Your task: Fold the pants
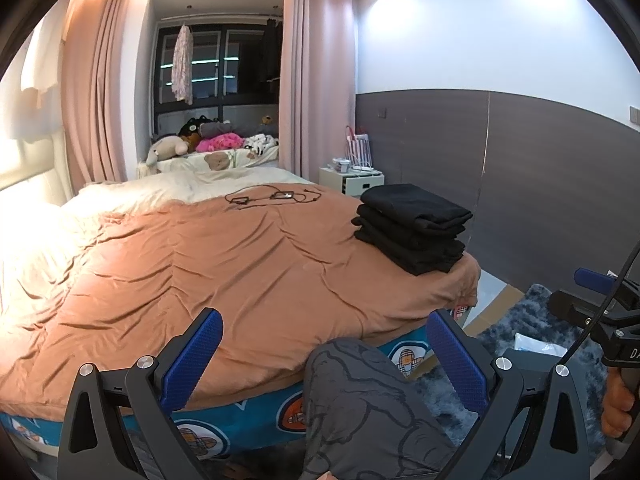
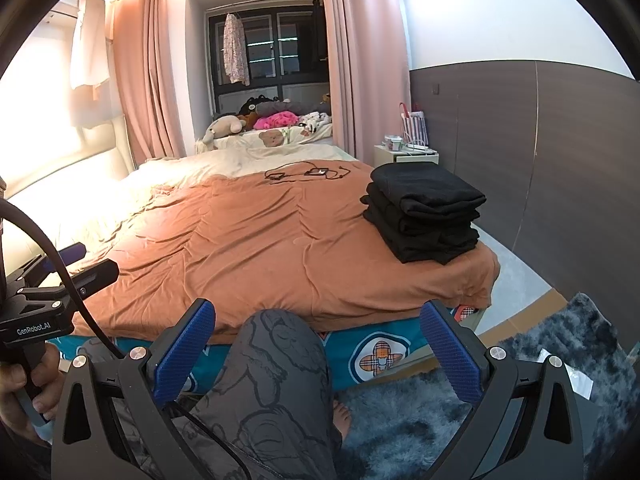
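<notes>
- Nearest both cameras, the left gripper [image 1: 324,360] and right gripper [image 2: 318,346] hang with blue pads spread wide and hold nothing; a patterned grey knee [image 2: 276,364] shows between the fingers.
- Beyond the knee, at 12 o'clock, lies the orange duvet [image 1: 224,264], bare across its middle.
- Farther off, at about 1 o'clock from each gripper, the stack of folded black pants [image 2: 424,212] sits on the bed's right corner, well apart from both tools.
- Cables [image 1: 272,197] lie farther back.
</notes>
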`<state>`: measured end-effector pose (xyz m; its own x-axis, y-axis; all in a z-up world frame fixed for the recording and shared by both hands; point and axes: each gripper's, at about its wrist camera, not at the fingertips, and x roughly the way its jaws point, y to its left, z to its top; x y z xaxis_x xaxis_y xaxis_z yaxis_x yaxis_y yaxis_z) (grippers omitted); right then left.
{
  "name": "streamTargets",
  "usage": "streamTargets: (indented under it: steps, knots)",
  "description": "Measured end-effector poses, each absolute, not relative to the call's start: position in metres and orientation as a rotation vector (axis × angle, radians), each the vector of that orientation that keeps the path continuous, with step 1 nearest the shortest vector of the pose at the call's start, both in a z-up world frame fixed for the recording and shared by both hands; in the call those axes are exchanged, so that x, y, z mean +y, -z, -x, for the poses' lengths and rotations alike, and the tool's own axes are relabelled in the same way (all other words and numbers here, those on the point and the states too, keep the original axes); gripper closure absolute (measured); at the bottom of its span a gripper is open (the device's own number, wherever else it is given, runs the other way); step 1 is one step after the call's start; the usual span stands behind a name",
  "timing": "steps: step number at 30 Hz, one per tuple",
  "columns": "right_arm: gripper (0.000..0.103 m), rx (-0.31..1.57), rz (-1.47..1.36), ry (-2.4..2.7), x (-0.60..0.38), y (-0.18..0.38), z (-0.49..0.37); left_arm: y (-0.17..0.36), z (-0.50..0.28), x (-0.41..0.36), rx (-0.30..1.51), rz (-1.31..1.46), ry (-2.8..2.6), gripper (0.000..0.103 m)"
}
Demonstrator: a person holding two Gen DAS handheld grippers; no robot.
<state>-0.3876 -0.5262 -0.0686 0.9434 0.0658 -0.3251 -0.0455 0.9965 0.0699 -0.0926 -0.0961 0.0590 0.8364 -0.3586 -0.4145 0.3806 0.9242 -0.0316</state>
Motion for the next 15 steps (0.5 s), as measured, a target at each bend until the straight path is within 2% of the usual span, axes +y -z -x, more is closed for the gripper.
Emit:
streamTargets:
  steps: [15]
  knots:
    - [0.0, 0.335, -0.078, -0.057, -0.5309, 0.0673, 0.3876, -0.0615, 0.0973, -0.0963, 0.415, -0.057, 0.389, 0.0]
